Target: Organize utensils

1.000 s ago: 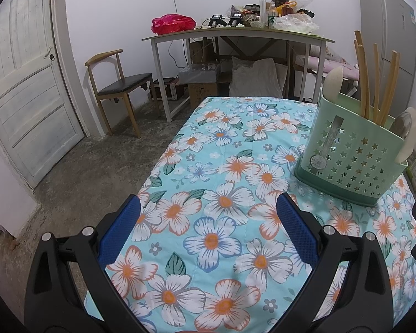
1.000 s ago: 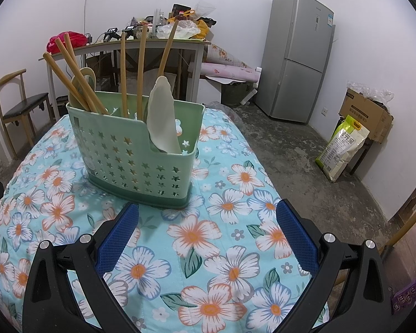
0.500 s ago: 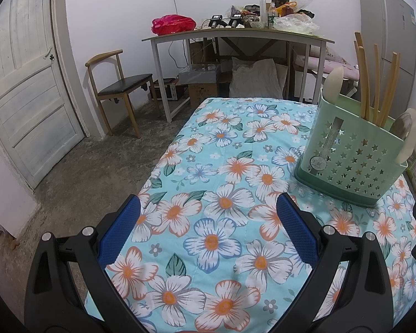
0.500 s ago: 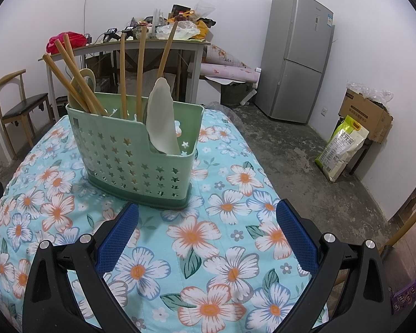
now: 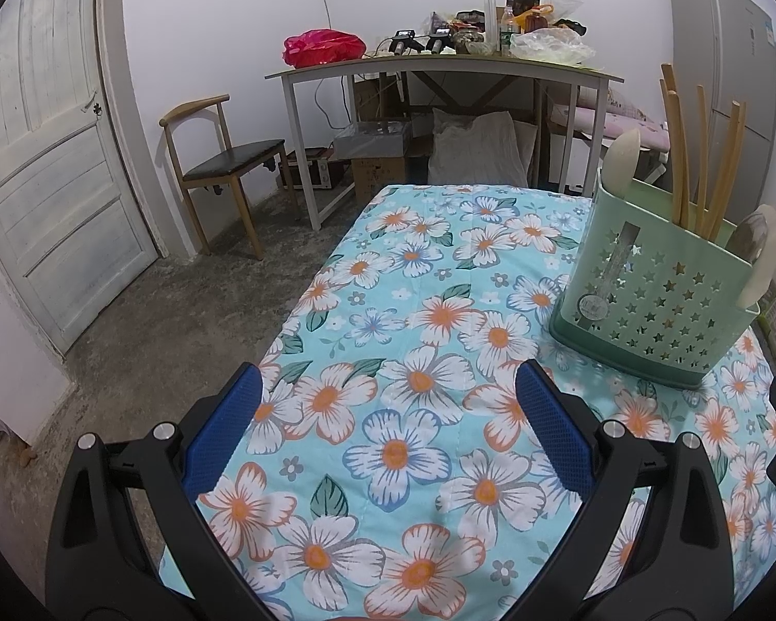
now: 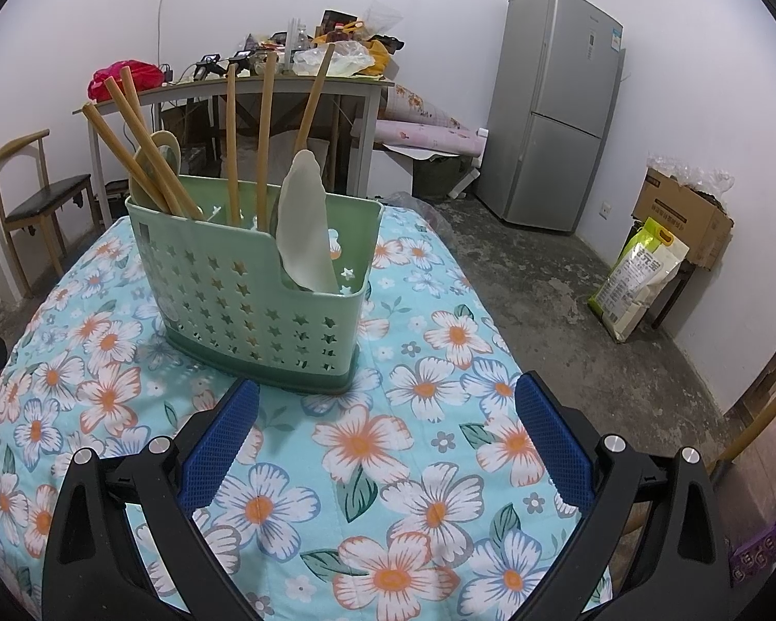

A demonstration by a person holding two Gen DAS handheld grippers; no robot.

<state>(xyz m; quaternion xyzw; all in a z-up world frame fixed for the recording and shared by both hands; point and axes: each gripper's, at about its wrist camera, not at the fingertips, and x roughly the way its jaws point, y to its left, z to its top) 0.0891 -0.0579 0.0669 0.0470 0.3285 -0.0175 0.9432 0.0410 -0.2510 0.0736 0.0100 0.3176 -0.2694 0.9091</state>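
Observation:
A green utensil caddy with star holes (image 6: 253, 290) stands on the floral tablecloth (image 6: 388, 445); it also shows at the right in the left wrist view (image 5: 657, 300). It holds several wooden chopsticks (image 6: 261, 139) and pale spoons (image 6: 305, 227). My left gripper (image 5: 388, 424) is open and empty above the cloth, left of the caddy. My right gripper (image 6: 385, 429) is open and empty, just in front of the caddy.
A cluttered desk (image 5: 439, 67), a wooden chair (image 5: 222, 171) and a white door (image 5: 41, 165) stand beyond the table's far and left edges. A grey fridge (image 6: 553, 108), a cardboard box (image 6: 683, 217) and a sack (image 6: 636, 274) are at the right.
The right gripper has moved slightly closer to the caddy. The left gripper has barely moved.

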